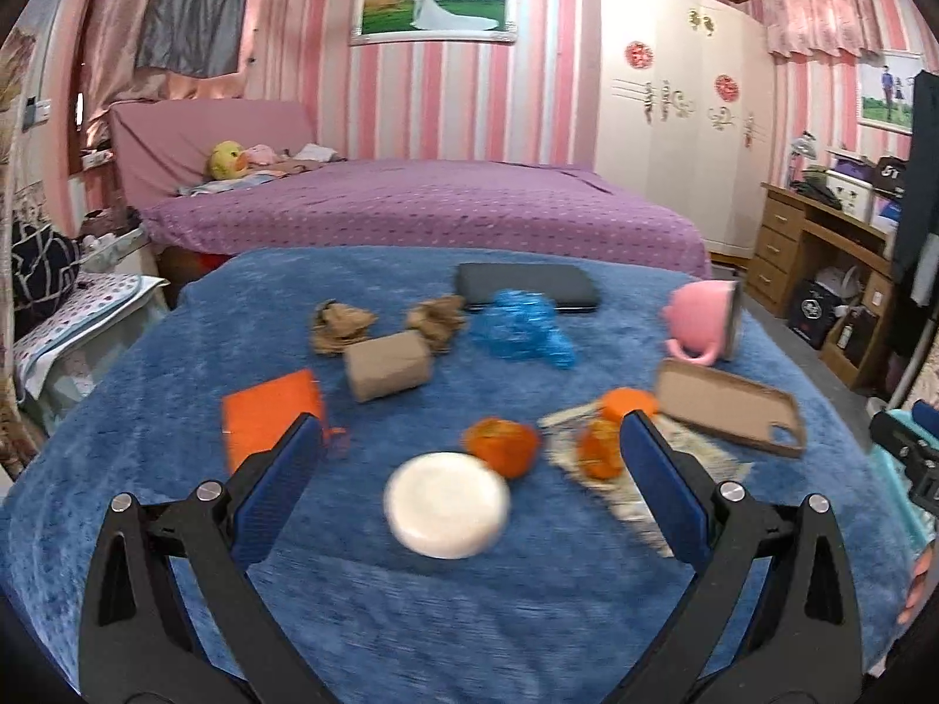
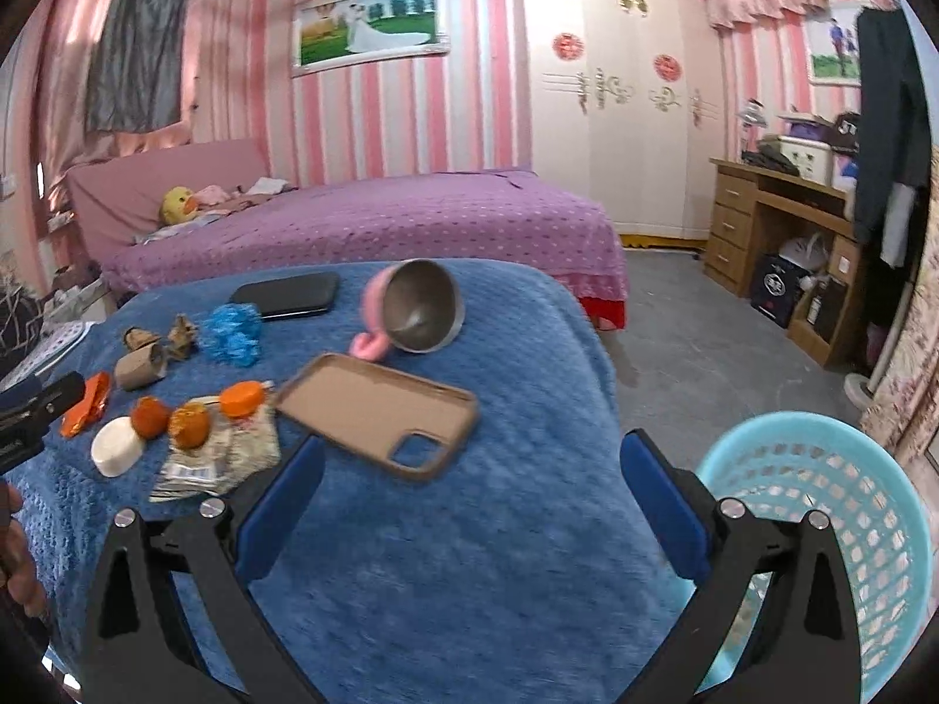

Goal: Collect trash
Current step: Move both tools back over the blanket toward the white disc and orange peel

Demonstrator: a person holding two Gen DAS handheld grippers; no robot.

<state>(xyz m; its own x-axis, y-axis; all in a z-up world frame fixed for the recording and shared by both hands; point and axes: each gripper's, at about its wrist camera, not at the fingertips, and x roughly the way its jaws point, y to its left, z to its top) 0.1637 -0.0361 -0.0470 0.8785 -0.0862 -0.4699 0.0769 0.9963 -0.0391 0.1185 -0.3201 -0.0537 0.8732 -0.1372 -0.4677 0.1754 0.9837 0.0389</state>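
The trash lies scattered over the blue blanket [image 1: 411,616]: orange peel pieces [image 1: 502,446], a crumpled wrapper [image 1: 639,469] under two of them, brown paper wads [image 1: 340,325], a cardboard roll [image 1: 387,365], an orange packet [image 1: 270,416] and a blue plastic wad [image 1: 522,328]. The left gripper [image 1: 469,469] hangs over the peel with its jaws wide apart and empty; the right gripper [image 2: 472,487] is likewise spread and empty, just beside the light-blue basket [image 2: 821,481] at the blanket's right edge. A good pick likely means straddling one peel piece squarely, steering clear of the white round puck [image 1: 447,503], the phone case [image 1: 728,408] and the tipped pink cup [image 1: 701,322], which look like keepers.
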